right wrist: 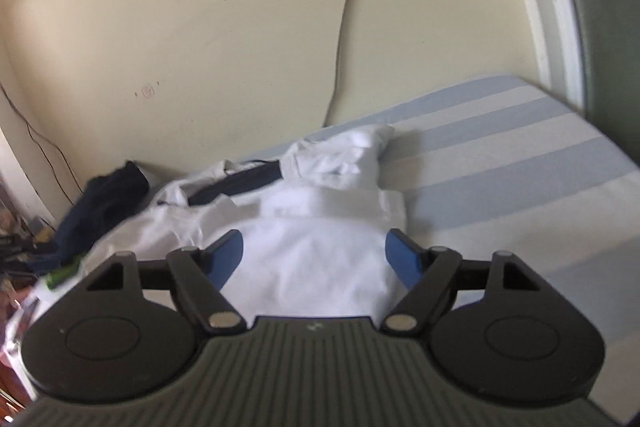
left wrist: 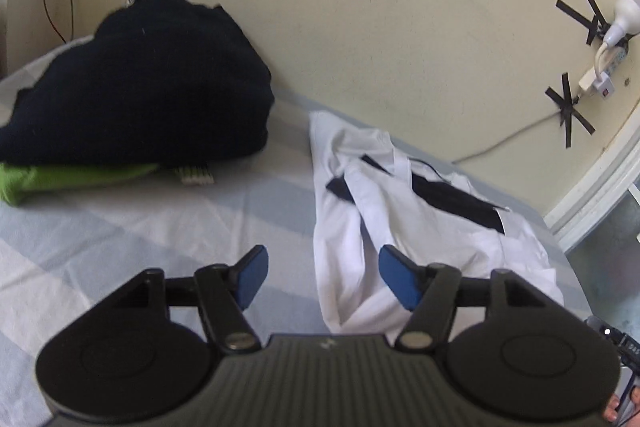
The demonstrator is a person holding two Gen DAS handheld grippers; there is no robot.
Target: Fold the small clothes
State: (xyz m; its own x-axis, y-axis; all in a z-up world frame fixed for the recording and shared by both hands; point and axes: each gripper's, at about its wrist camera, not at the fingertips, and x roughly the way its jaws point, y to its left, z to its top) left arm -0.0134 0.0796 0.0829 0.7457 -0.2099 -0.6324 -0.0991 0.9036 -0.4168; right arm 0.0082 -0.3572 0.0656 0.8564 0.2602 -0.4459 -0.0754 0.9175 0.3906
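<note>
White garment (left wrist: 404, 211) with dark trim lies crumpled and partly folded on the bed (left wrist: 120, 227), near the cream wall (left wrist: 360, 47). Left tool (left wrist: 322, 277) and right tool (right wrist: 314, 259) both stand open above it, gripping nothing. Bed sheet is pale blue-striped; a dark clothes pile (left wrist: 140, 83) sits beside the garment.

Open right claw (right wrist: 314, 259) above white garment (right wrist: 316, 247) on striped bed (right wrist: 520, 163)

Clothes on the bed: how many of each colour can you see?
White: 1, the shirt with dark trim
Dark navy: 1, the bundle
Green: 1, the piece under the bundle
Total: 3
</note>
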